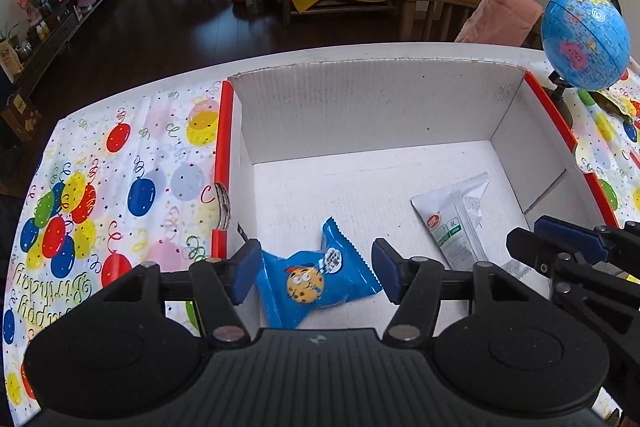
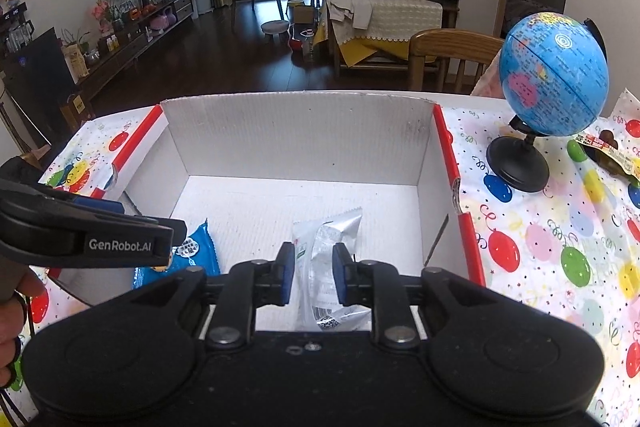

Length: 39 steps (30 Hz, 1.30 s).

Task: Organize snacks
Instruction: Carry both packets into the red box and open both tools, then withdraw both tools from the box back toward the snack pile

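Note:
A white cardboard box with red edges [image 1: 368, 107] [image 2: 296, 131] stands on the table. A blue cookie snack packet [image 1: 316, 277] [image 2: 196, 247] lies on the box floor. My left gripper [image 1: 314, 273] is open, its pads either side of the blue packet without touching it. A silver and green snack packet [image 1: 456, 219] [image 2: 326, 259] lies to the right in the box. My right gripper [image 2: 313, 273] stands narrowly open around it, with a gap at each pad. The right gripper also shows in the left wrist view [image 1: 560, 247].
A blue globe on a black stand [image 2: 548, 83] [image 1: 584, 39] sits right of the box. A dark snack packet [image 2: 612, 151] lies behind it at the far right. A balloon-print tablecloth [image 1: 100, 195] [image 2: 552, 247] covers the table. A wooden chair [image 2: 448, 55] stands beyond.

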Each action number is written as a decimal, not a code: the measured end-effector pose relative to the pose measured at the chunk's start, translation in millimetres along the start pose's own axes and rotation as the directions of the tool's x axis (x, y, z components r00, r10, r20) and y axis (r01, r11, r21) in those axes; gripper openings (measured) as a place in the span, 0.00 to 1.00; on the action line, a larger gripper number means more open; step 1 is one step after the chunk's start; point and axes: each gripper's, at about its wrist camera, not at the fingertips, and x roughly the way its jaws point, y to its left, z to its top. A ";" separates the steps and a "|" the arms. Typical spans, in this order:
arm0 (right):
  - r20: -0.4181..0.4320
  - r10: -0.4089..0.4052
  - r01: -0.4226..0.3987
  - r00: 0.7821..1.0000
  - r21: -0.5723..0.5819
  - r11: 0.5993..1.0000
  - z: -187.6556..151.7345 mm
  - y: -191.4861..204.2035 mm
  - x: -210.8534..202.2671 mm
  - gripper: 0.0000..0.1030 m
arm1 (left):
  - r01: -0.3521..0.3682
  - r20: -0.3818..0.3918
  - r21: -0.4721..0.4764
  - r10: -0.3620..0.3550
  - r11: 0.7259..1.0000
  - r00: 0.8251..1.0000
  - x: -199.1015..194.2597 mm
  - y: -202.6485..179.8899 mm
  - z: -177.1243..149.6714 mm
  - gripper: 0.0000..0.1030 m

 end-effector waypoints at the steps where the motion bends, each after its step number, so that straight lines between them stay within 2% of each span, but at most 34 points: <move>1: 0.002 -0.001 0.001 1.000 0.000 1.000 0.5 0.3 -0.8 0.22 | 0.002 0.001 0.004 -0.002 1.000 1.000 -1.8 -0.4 -0.7 0.59; 4: 0.013 -0.003 0.003 1.000 0.005 1.000 -0.1 -1.5 -6.7 0.31 | 0.004 0.014 0.003 -0.004 1.000 1.000 -9.0 -0.1 -3.0 0.59; 7: 0.024 0.003 -0.003 1.000 0.006 1.000 -0.8 -1.3 -15.3 0.38 | 0.000 0.022 0.002 0.000 1.000 1.000 -18.3 -1.0 -4.9 0.66; 12: 0.061 0.010 -0.010 0.998 0.006 1.000 -1.9 -0.4 -34.9 0.46 | 0.000 0.052 0.001 0.000 1.000 0.999 -38.4 -2.6 -9.6 0.66; 17: 0.098 0.019 -0.020 0.995 0.010 1.000 -5.8 -2.9 -56.8 0.61 | 0.007 0.088 -0.009 -0.007 1.000 0.996 -64.4 -4.5 -17.4 0.71; 21: 0.119 0.023 -0.024 0.993 0.006 1.000 -11.2 -5.8 -73.6 0.63 | 0.013 0.117 -0.013 -0.011 1.000 0.993 -84.7 -8.3 -26.3 0.72; 30: 0.162 0.039 -0.041 0.986 0.005 0.999 -27.4 -14.2 -110.7 0.79 | 0.031 0.159 -0.007 -0.030 0.999 0.987 -126.3 -22.6 -49.9 0.72; 35: 0.184 0.055 -0.058 0.981 0.008 0.998 -36.3 -20.5 -132.2 0.86 | 0.037 0.156 -0.005 -0.036 0.999 0.987 -148.5 -31.4 -63.4 0.72; 39: 0.198 0.063 -0.067 0.978 0.013 0.998 -44.3 -26.0 -147.9 0.87 | 0.058 0.190 -0.003 -0.057 0.998 0.980 -168.5 -38.5 -77.2 0.72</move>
